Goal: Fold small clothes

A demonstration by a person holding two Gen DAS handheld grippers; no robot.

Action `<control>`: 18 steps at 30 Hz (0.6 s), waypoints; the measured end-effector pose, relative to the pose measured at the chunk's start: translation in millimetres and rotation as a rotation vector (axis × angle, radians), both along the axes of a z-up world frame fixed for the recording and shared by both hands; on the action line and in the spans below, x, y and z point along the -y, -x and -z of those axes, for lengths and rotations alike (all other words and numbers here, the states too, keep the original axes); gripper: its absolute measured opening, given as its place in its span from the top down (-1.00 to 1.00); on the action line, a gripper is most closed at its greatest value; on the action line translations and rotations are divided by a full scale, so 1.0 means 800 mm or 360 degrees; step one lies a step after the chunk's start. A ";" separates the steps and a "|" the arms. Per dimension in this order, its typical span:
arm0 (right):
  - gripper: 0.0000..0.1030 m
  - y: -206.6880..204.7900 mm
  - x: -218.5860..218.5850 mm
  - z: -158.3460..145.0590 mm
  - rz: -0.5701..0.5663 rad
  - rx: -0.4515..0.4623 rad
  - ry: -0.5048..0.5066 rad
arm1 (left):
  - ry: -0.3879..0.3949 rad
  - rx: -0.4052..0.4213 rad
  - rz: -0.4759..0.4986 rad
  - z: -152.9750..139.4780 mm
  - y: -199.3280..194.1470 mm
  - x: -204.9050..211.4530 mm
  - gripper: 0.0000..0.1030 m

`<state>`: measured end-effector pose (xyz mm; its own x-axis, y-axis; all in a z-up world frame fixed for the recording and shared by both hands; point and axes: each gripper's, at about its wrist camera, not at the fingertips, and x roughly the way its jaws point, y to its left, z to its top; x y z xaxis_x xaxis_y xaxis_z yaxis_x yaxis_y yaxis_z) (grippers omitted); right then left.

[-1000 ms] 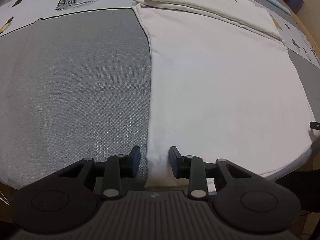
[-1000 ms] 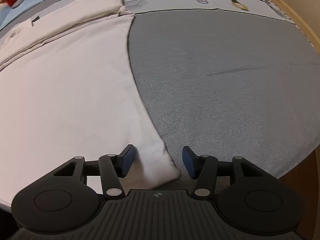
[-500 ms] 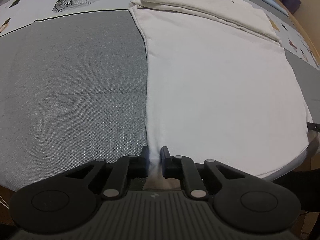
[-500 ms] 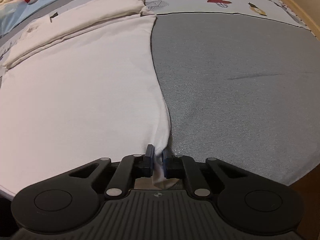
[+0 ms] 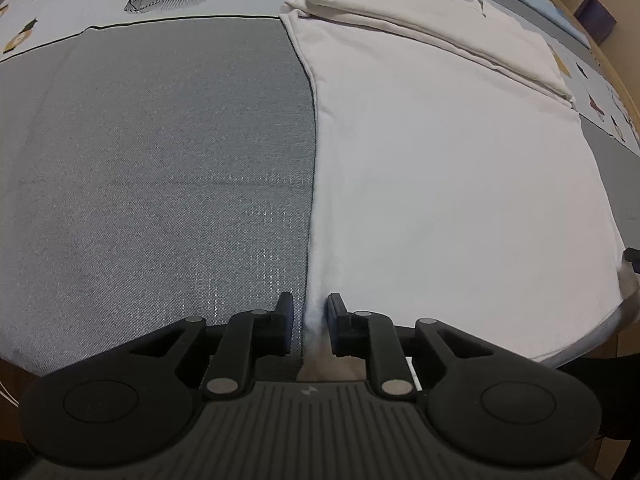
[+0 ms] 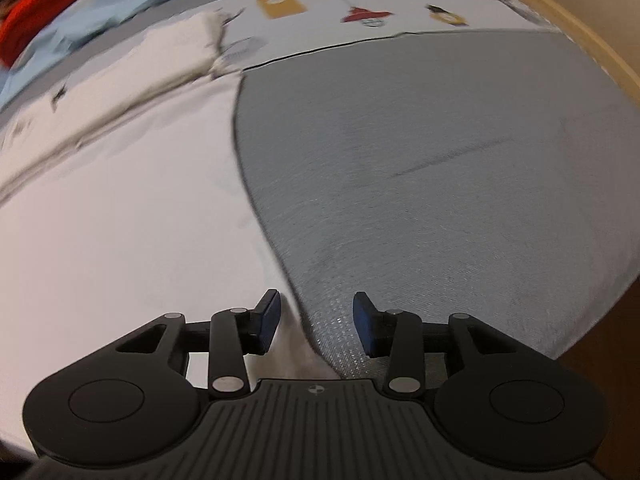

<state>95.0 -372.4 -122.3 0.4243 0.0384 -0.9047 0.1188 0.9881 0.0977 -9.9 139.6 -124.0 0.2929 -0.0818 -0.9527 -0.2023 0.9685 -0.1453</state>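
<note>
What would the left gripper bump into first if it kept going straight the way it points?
Probably the white garment: its near corner lies between the left gripper's opening jaws, with the grey cloth just beneath.

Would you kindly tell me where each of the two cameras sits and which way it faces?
Left wrist: on the left hand-held gripper, looking steeply down along its opening fingers at the white garment's near left corner, which lies between them.
Right wrist: on the right hand-held gripper, angled down at the garment's near right corner; its jaws are opening, clear of the cloth.
Shared: the garment on the grey cover with a printed border. No hand or sleeve shows.
</note>
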 end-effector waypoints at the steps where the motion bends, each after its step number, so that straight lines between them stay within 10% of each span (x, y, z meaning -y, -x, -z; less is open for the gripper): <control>1: 0.18 0.000 0.002 0.001 0.0020 -0.0004 -0.0016 | -0.0004 -0.0005 0.0002 0.001 0.000 0.000 0.60; 18: 0.12 0.001 -0.042 0.023 -0.0263 -0.0105 0.0069 | -0.0018 -0.0015 0.0028 0.005 -0.006 0.007 0.60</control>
<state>94.0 -339.2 -140.6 0.3551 0.0631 -0.9327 -0.0411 0.9978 0.0518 -5.0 133.7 -128.0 0.2825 -0.0761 -0.9563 -0.1866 0.9735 -0.1326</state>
